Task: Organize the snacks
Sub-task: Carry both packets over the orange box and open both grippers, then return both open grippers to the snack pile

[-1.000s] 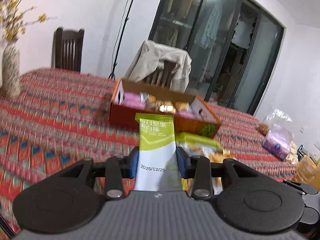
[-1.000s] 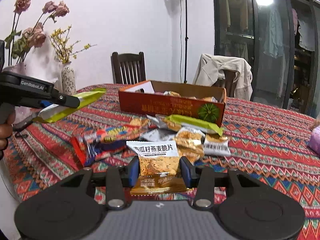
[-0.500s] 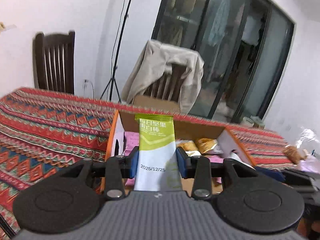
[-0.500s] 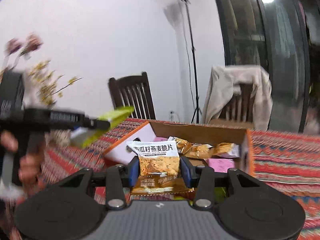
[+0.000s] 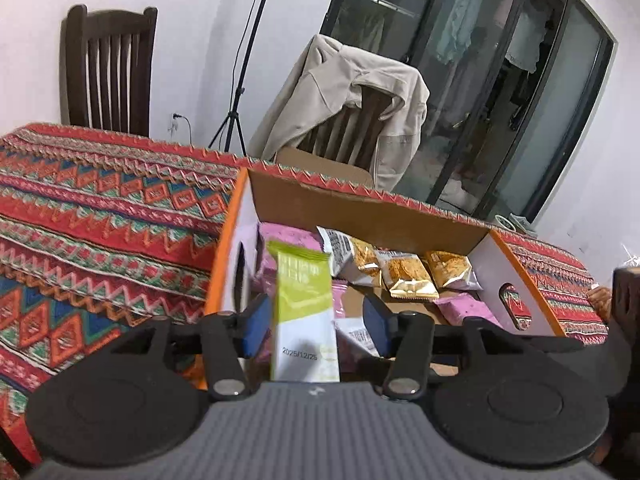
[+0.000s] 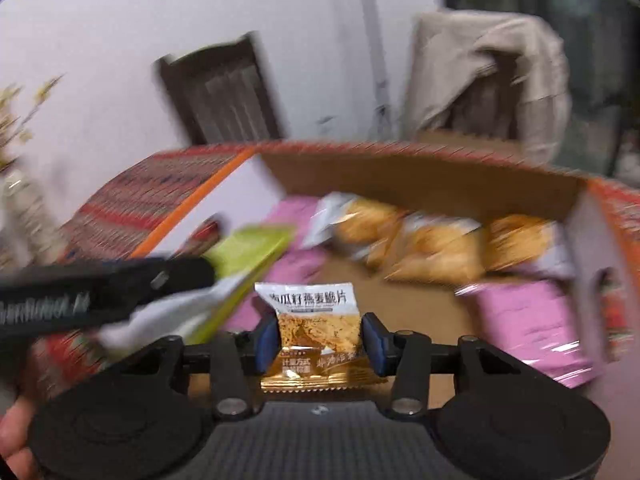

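An open orange cardboard box [image 5: 516, 256] stands on the patterned tablecloth, and both grippers hover over it. My left gripper [image 5: 316, 325] has its jaws opening. The green-and-white snack bar [image 5: 304, 312] stands loose between them with a gap on each side, above the box's left end. My right gripper [image 6: 320, 340] has jaws just opening, but its pads still touch the sides of an orange oat-crisp packet [image 6: 316, 320] over the box [image 6: 400, 176] floor. In the blurred right wrist view the green bar [image 6: 248, 248] and a left finger [image 6: 180, 276] come in from the left.
Inside the box lie pink packets [image 5: 464, 308] and several orange crisp packets [image 5: 408, 276] along the far wall. Behind the table are a dark wooden chair [image 5: 108, 72], a chair draped with a beige jacket [image 5: 352, 96] and a light stand [image 5: 240, 80]. A hand [image 6: 16, 440] shows lower left.
Both grippers moved from the loose pile on the table to above the box. The left jaws spread and let go of the green bar. The right jaws widened slightly around the orange packet.
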{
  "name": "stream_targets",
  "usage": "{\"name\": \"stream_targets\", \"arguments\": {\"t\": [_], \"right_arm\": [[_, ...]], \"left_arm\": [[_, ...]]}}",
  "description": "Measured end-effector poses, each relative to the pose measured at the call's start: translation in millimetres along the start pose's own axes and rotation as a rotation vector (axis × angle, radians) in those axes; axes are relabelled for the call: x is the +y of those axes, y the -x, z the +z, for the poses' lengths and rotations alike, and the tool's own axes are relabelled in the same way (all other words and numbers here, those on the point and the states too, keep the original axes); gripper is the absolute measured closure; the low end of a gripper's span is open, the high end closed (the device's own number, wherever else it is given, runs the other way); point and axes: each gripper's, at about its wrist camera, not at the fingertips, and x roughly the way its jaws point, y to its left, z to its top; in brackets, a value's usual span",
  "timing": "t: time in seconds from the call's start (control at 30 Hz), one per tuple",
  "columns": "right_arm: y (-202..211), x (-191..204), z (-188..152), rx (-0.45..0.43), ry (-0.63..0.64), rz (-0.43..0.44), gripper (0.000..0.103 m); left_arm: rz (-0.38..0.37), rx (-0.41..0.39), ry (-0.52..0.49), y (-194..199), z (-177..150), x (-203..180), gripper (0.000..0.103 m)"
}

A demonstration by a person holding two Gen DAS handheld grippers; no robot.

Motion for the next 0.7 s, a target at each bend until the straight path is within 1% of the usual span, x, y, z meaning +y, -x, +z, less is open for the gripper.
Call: {"name": "stream_targets", "arguments": {"t": [0.1,0.17,0.3,0.33,0.43,0.5,0.63,0.7], "right_arm": [[13,2,-3,-0.021,0.004,0.006,0.051],[25,0,0,-0.043,0.004,0.003,0.050],[65,-3,5,-0.111,0.019,-0.021,0.050],[78,-3,5,-0.131,0.024,-0.025,0.050],[120,0,4,-0.185,0.053,-0.044,0.049],[151,4,-1,-0.219,0.081,-0.062,0.048],[217,14,-21,-0.292,0.131,-0.107,0.037],[249,18,-35,-0.327,0.149,-0.124,0.036]], "left_arm": [[0.004,-0.030,-0.002,16,7,2,0.048],[0.002,-0.043,-0.010,29,11,-4,0.045],[-0.013,-0.086,-0.058,62,15,-19,0.038],[-0.017,-0.098,-0.073,72,14,-25,0.037],[-0.044,-0.126,-0.125,107,10,-42,0.031],[-0.057,-0.150,-0.165,132,4,-54,0.021],[-0.061,-0.234,-0.227,189,-18,-75,0.013],[-0.071,-0.275,-0.241,218,-36,-80,0.004]]}}
